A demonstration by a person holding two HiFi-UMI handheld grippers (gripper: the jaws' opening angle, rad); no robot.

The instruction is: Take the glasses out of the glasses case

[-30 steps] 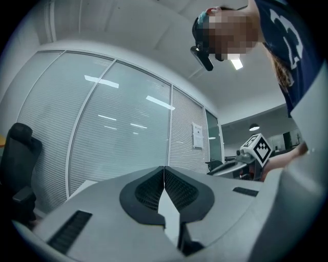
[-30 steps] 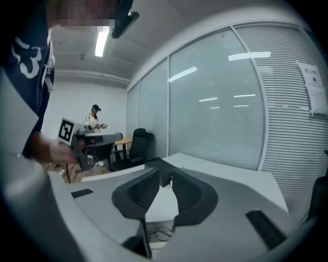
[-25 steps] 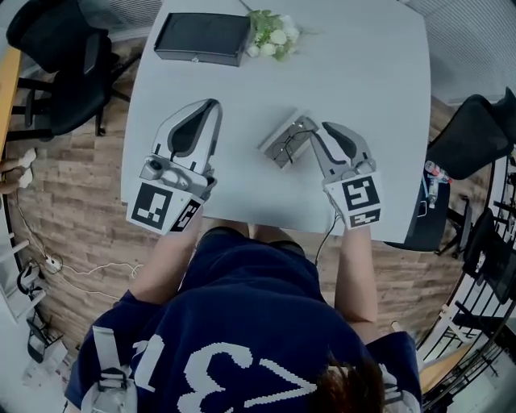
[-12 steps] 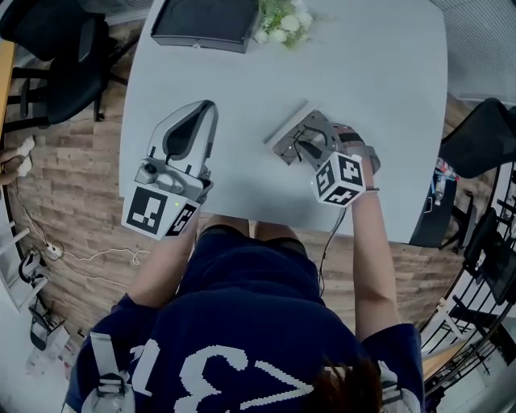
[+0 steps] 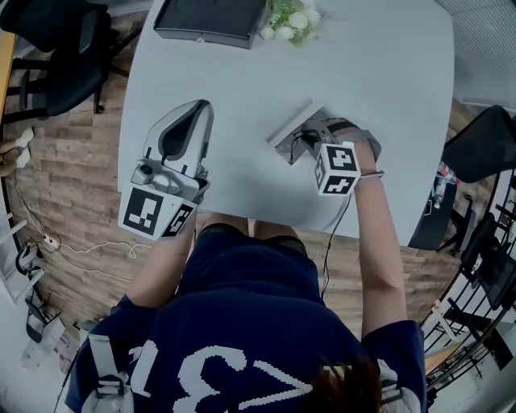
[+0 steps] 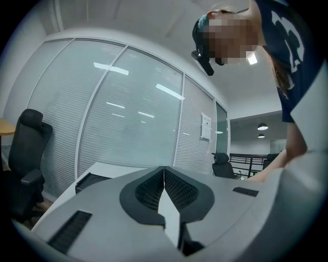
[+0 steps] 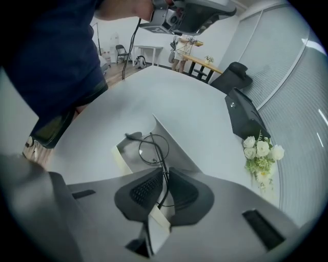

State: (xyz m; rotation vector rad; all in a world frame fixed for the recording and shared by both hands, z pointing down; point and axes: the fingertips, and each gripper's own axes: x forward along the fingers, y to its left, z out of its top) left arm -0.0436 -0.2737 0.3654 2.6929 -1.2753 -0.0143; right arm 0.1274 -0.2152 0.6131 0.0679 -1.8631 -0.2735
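The grey glasses case [image 5: 289,129] lies open at the middle of the white table [image 5: 387,73]. In the right gripper view its lid [image 7: 177,148] stands up behind thin round wire glasses [image 7: 152,148] resting in the tray. My right gripper [image 7: 165,185] points steeply down into the case [image 7: 120,153]. Its jaws have just been closing and now pinch the wire frame between the pads. In the head view the right gripper [image 5: 313,143] covers most of the glasses. My left gripper [image 5: 203,106] hovers left of the case, shut and empty [image 6: 164,176].
A black box [image 5: 211,22] and a small bunch of white flowers [image 5: 292,18] sit at the table's far edge; both also show in the right gripper view, the box [image 7: 243,117] and flowers [image 7: 261,152]. Office chairs [image 5: 48,56] [image 5: 482,137] stand on either side of the table.
The right gripper rolled over and dropped onto the open case, its jaws opening wide and then closing on the glasses frame. The left gripper sank slightly.
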